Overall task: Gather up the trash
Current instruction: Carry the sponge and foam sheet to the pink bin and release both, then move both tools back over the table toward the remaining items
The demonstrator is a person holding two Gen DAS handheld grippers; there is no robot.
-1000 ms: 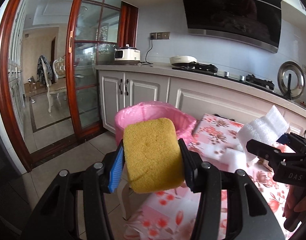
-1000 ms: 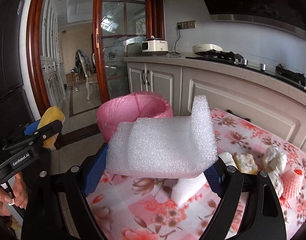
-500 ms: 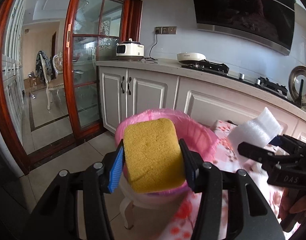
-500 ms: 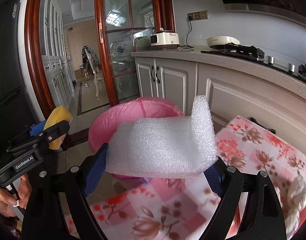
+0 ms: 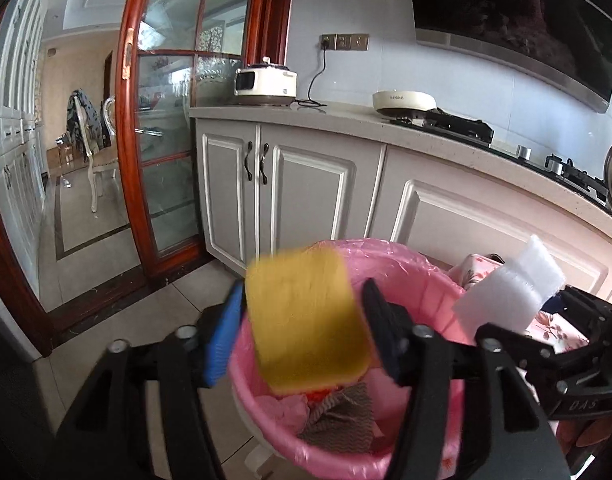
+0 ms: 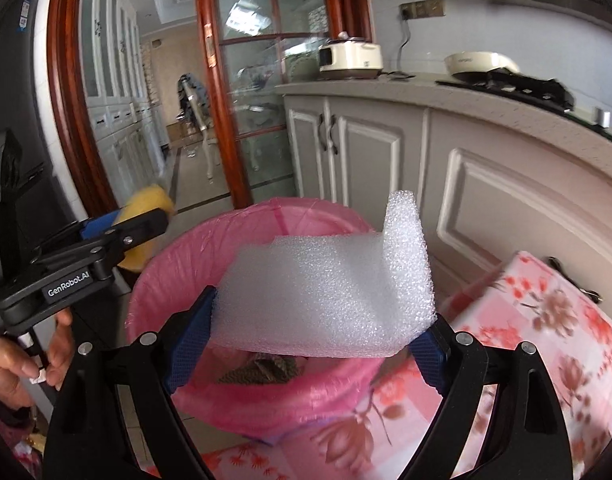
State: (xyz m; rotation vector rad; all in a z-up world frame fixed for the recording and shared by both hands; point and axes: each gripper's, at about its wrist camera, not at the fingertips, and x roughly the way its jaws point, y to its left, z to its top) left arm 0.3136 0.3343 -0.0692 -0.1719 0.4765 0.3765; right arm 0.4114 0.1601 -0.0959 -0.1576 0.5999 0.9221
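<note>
two claws over the pink bin (image 5: pixel 418 280): left claw (image 5: pixel 301 328) just spread, yellow sponge (image 5: pixel 306 316) dropping; right claw (image 6: pixel 318 344), jaws widening, must free the white foam (image 6: pixel 326 292).

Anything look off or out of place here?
Only the yellow sponge: it is smeared with blur between the sharp fingers of the left tool, whose jaws have just been opening. It is likely dropping into the pink-lined bin below, as intended. Nothing spilled or damaged in view.
</note>
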